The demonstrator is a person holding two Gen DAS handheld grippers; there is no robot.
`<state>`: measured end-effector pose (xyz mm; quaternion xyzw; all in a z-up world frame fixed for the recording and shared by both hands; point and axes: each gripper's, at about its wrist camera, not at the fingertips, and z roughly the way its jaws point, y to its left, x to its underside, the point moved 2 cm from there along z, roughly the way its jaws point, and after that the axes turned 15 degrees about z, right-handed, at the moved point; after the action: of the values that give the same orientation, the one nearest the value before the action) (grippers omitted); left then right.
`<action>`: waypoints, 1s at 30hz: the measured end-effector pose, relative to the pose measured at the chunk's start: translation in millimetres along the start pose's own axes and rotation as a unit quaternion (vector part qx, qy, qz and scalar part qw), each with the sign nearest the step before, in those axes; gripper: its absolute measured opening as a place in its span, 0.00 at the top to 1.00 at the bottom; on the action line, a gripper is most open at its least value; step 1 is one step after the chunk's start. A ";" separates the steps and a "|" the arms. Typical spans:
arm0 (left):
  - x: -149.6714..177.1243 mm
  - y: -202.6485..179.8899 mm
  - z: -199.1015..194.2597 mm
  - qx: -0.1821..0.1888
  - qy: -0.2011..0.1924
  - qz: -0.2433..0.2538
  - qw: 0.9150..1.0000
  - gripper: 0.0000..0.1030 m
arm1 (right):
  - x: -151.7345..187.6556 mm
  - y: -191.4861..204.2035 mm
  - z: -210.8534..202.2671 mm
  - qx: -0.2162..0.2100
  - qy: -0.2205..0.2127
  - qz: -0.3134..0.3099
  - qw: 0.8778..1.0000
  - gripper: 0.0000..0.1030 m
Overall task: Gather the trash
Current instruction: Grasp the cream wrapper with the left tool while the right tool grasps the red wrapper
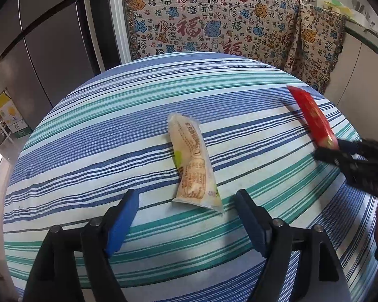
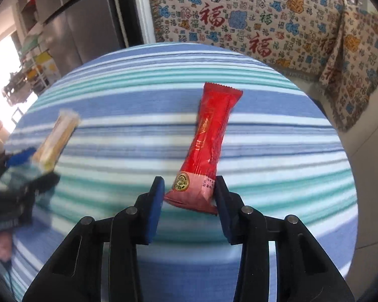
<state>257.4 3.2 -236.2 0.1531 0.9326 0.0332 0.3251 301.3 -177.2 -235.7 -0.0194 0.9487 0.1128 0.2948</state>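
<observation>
1. Left gripper: jaws wide apart and holding nothing. The beige wrapper lies flat on the striped cloth at frame centre, its near end just ahead of the gap between the blue pads. That line-up looks like a set-up for closing on the near end.
2. Beige wrapper: in the right wrist view it sits at mid left, blurred, with the left gripper beside its near end.
3. Red wrapper: centre of the right wrist view, its near end between the jaws and the rest running toward the upper middle of the frame. Held by one end, it can probably be carried off without being crushed.
4. Right gripper: jaws partly closed around the red wrapper. The right pad touches its edge; the left pad seems just clear, so I cannot tell whether the grip is firm.
5. The left wrist view shows the red wrapper at right, slanting up from the right gripper, apparently off the cloth. No bin shows in either view.
</observation>
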 end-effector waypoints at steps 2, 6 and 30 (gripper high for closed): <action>0.3 -2.1 0.8 -0.003 0.003 -0.003 1.000 0.16 | 27.7 -4.6 -19.3 0.004 -0.011 -0.005 1.000 0.59; 0.9 -7.7 2.2 -0.001 0.008 0.002 1.000 0.07 | 54.3 -9.4 -37.9 0.018 -0.026 0.016 0.999 0.48; 4.0 -2.1 4.0 -0.009 0.016 -0.011 1.000 0.00 | 37.1 -11.9 -19.2 0.050 -0.007 0.053 0.997 0.00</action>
<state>256.3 2.3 -242.0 0.1398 0.9389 0.0407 0.3120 261.3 -191.9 -243.6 0.0467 0.9506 0.0812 0.2958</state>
